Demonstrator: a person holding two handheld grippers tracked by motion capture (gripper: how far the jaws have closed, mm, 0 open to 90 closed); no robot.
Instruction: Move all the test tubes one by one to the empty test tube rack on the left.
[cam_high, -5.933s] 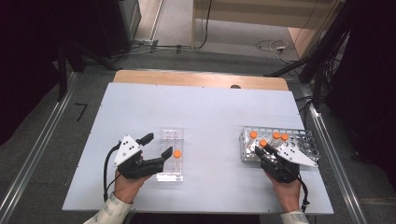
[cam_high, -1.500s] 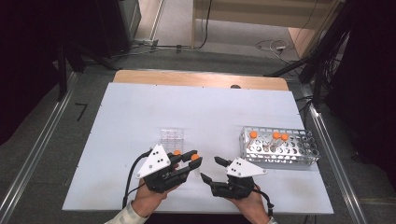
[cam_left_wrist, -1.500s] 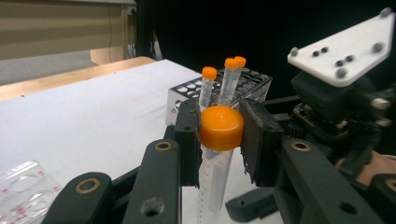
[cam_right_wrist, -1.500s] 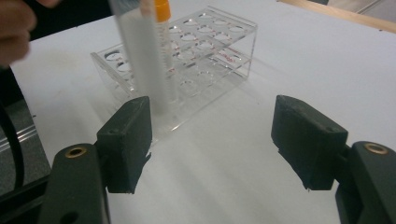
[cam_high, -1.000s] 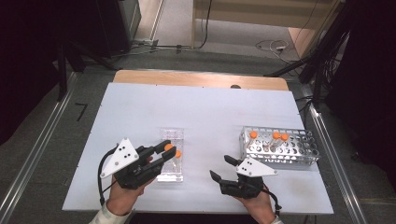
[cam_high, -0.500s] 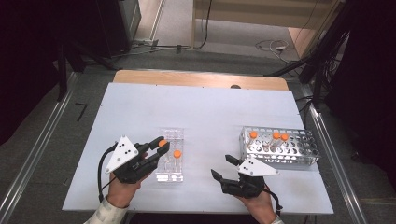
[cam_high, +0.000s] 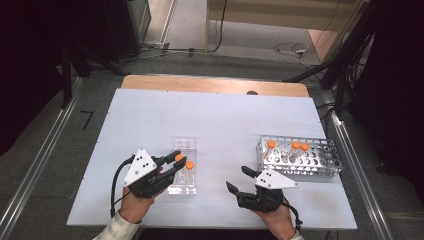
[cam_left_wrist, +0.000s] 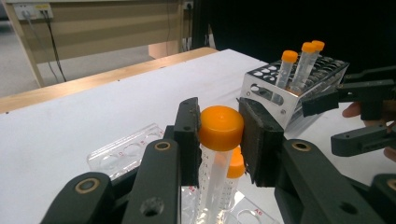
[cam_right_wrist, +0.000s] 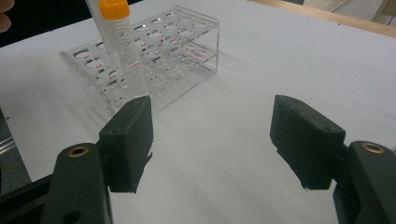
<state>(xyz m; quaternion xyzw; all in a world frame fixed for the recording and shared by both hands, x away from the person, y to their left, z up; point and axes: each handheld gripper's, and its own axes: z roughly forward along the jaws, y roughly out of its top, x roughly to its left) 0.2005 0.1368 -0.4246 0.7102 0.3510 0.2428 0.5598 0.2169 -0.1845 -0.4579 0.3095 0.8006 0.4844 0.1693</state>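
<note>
My left gripper (cam_high: 176, 159) (cam_left_wrist: 219, 135) is shut on the orange cap of a clear tube (cam_left_wrist: 220, 128) (cam_high: 179, 157), held upright over the clear plastic rack (cam_high: 184, 145) (cam_left_wrist: 123, 151) (cam_right_wrist: 187, 32). A second orange-capped tube (cam_high: 189, 164) (cam_left_wrist: 236, 163) (cam_right_wrist: 119, 37) stands in that rack right beside it. I cannot tell whether the held tube's lower end sits in a hole. My right gripper (cam_high: 239, 181) (cam_right_wrist: 212, 135) rests open near the table's front edge, nothing between its jaws, a short way right of the clear rack.
A metal rack (cam_high: 320, 162) (cam_left_wrist: 266, 86) at the right holds three orange-capped tubes (cam_high: 292, 146) (cam_left_wrist: 303, 60). The white table top (cam_high: 225, 120) has bare room in the middle and back. A wooden strip (cam_high: 215, 85) runs along its far edge.
The left gripper has carried the tube from the table's front middle, where both grippers met, leftward over the clear rack and lowered it slightly. The right gripper stays open in place.
</note>
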